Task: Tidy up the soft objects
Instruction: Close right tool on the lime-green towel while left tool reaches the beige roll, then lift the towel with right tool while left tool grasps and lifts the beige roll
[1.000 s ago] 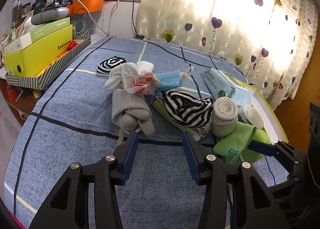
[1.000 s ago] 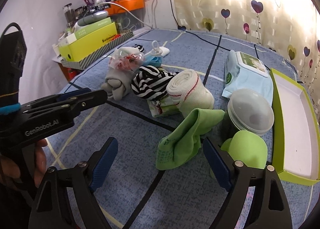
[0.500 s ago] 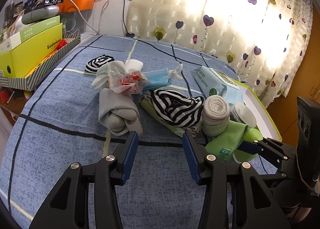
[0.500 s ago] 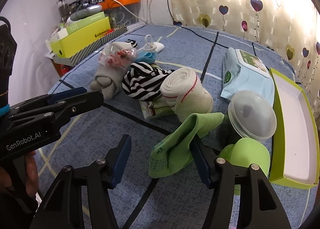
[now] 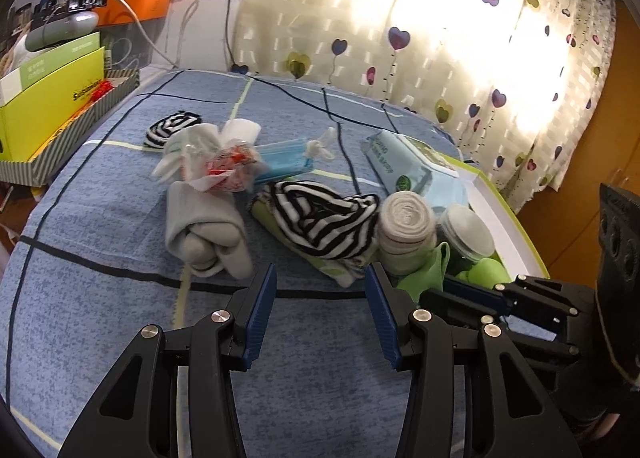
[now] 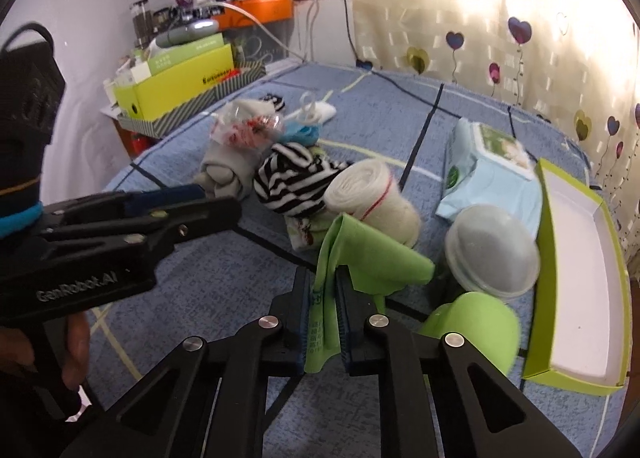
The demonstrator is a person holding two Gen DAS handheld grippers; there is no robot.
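Note:
My right gripper [image 6: 323, 298] is shut on a green sock [image 6: 360, 258], which is lifted off the blue bedspread [image 6: 224, 282]. The green sock also shows in the left wrist view [image 5: 424, 274] beside my right gripper [image 5: 472, 294]. My left gripper [image 5: 320, 298] is open and empty above the bedspread [image 5: 100, 298], just short of a grey sock bundle [image 5: 204, 225] and a black-and-white striped cloth [image 5: 320, 213]. A rolled white sock [image 6: 372, 197] lies behind the green sock. My left gripper appears at the left of the right wrist view [image 6: 192, 203].
A green-edged white box [image 6: 580, 278] lies open at the right. A lidded clear cup [image 6: 492, 250], a green ball-like object [image 6: 476, 330] and a wipes pack [image 6: 488, 161] sit near it. A blue mask [image 5: 280, 157], a wrapped packet [image 5: 224, 169] and yellow boxes [image 5: 48, 101] lie further back.
My right gripper has closed from wide open onto the green sock and raised it. My left gripper has stayed open and shifted slightly.

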